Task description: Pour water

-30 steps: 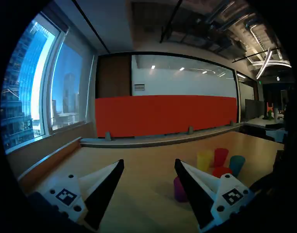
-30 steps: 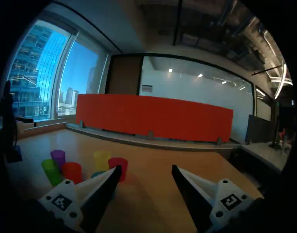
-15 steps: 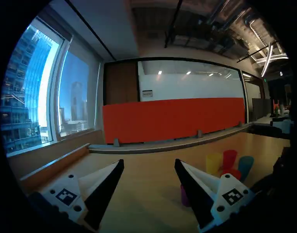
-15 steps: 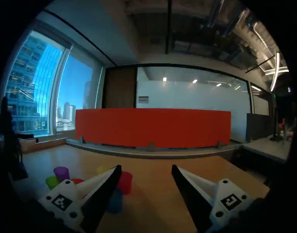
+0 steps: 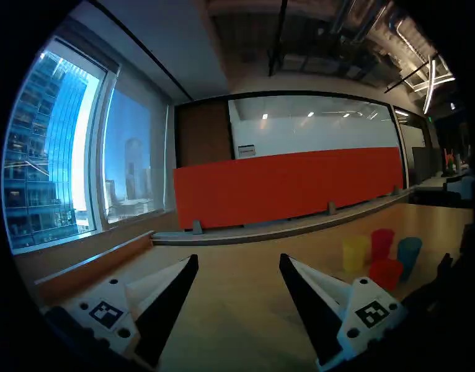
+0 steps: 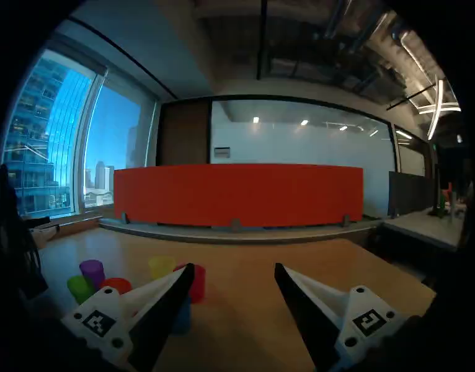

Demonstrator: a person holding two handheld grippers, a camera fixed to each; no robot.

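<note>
Slowly, the white left gripper [image 5: 237,257] is swinging left of the small coloured plastic cups [image 5: 355,253] on the wooden table [image 5: 237,328], white right gripper [image 6: 233,266] hovering right of them; both gaping empty, nothing pouring.

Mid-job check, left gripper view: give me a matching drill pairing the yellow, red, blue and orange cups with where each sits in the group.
Things: 1 yellow cup; 2 red cup; 3 blue cup; 4 orange cup.
Places: A nearest, in front; B leftmost; C rightmost; D farther back, between two others.
Pairs: 1-B, 2-D, 3-C, 4-A.
</note>
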